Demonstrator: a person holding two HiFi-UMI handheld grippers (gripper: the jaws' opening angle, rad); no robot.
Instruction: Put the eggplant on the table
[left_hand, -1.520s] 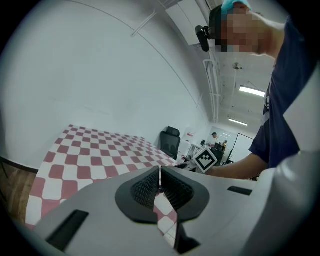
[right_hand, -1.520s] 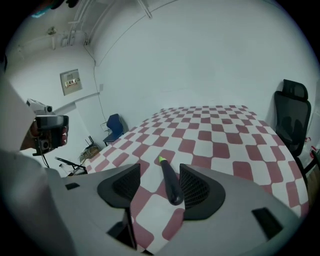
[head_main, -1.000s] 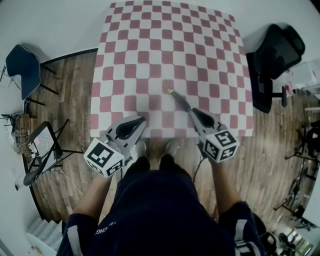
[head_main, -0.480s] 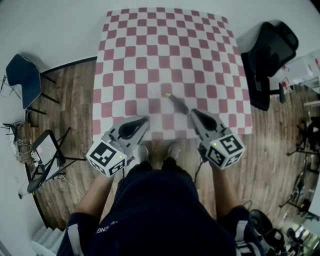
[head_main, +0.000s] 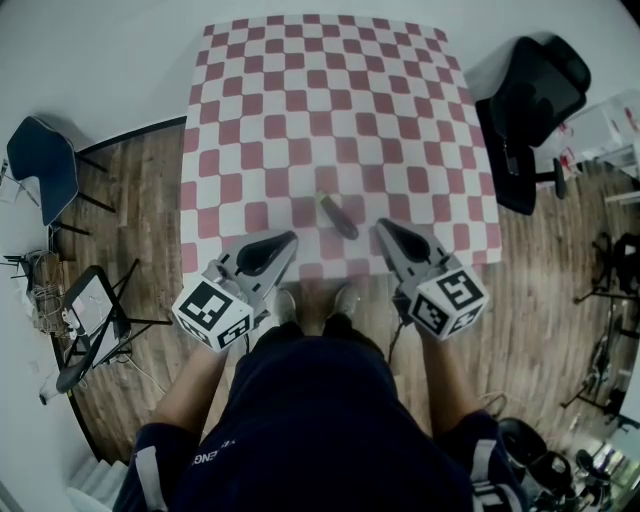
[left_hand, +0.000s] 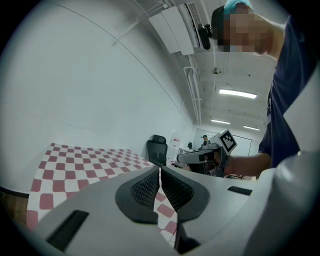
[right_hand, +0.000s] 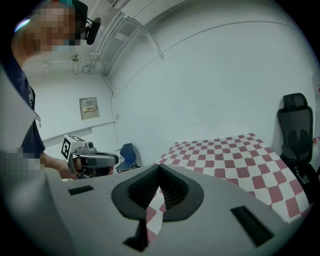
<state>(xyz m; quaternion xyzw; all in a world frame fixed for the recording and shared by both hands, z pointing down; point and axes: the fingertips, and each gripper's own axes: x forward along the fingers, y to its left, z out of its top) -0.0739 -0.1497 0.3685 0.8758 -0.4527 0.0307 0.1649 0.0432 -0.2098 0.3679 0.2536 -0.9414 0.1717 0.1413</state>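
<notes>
Compared with one second ago, the eggplant (head_main: 337, 214) is no longer at the tip of the right gripper (head_main: 381, 226); it now lies alone on the table (head_main: 320, 100), and the gripper has drawn back toward the person. The eggplant rests near the table's front edge, slightly ahead of both grippers and between them, touching neither.

Judging from this, the placing step looks finished. What remains probably asks only for keeping both tools away, so that the round vegetable is not pushed and made to roll.

The eggplant is slim and long, with dark, smooth skin and a pale green stem end pointing away from the person. Under it is a cloth of red and white squares, flat and matte.

The right gripper's jaws are closed together with nothing between them; its black pads (right_hand: 142, 192) show a fine ribbed texture. The left gripper (head_main: 290, 238) hangs at the front edge, its jaws closed down to a thin slit and also empty. Both bodies are grey, hard plastic. A black office chair (head_main: 535, 95) stands by the table on a wooden floor (head_main: 140, 200).
</notes>
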